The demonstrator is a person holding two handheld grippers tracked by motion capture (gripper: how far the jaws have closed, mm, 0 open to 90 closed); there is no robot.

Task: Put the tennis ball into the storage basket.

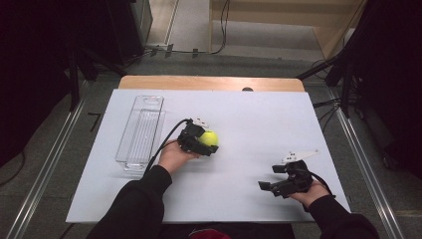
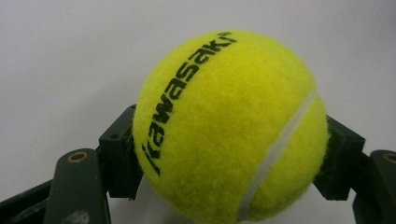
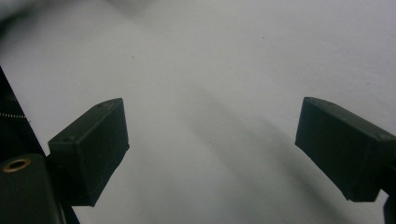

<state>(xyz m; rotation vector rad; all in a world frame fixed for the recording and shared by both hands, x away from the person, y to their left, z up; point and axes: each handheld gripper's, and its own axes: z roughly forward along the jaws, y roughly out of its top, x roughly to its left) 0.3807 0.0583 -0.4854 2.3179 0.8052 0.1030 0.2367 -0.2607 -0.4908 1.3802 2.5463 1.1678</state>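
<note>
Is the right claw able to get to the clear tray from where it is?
Probably not easily: the right claw sits far across the table from the clear tray, with the left claw and its tennis ball between.

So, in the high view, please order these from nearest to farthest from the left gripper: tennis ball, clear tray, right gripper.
From the left gripper:
1. Tennis ball, held between its jaws.
2. Clear tray, to its left.
3. Right gripper, far at the lower right.

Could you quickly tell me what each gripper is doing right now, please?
Left gripper: shut on the tennis ball.
Right gripper: open, nothing between its jaws.
</note>
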